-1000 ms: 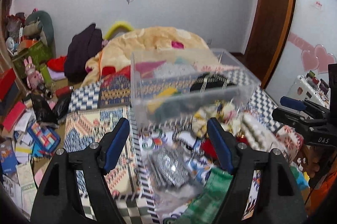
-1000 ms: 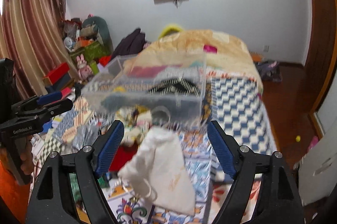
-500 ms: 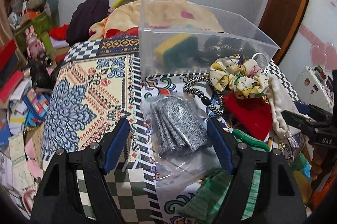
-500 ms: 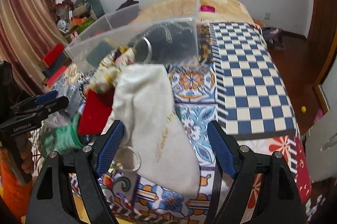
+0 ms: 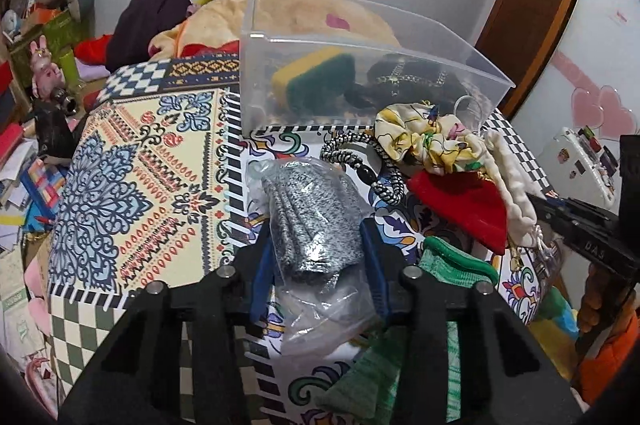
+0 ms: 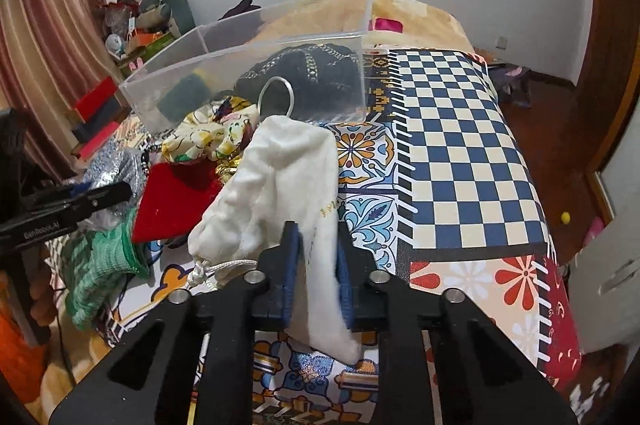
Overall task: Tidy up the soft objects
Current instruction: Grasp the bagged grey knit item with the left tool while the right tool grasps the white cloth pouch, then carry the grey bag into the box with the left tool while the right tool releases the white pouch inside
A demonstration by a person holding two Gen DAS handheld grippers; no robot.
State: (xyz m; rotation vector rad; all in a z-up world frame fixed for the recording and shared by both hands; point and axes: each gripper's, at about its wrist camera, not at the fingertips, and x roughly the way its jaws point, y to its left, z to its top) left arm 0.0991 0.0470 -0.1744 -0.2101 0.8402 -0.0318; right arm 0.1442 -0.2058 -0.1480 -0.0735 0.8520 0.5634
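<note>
Blue-padded claws, open half a second ago, are now closed: left claw (image 5: 318, 261) on the bagged grey knit cloth (image 5: 314, 221), right claw (image 6: 318, 269) on the white plush drawstring pouch (image 6: 276, 189); lifting toward the clear plastic bin (image 5: 360, 37) is judged next.

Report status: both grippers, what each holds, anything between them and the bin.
Left gripper shut on bagged grey cloth. Right gripper shut on white pouch. Clear bin ahead; floral scrunchie and red cloth piled before it.

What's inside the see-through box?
Inside the clear plastic bin are a yellow-and-green sponge and a black knitted thing with gold chains. The black thing may hide more underneath.
</note>
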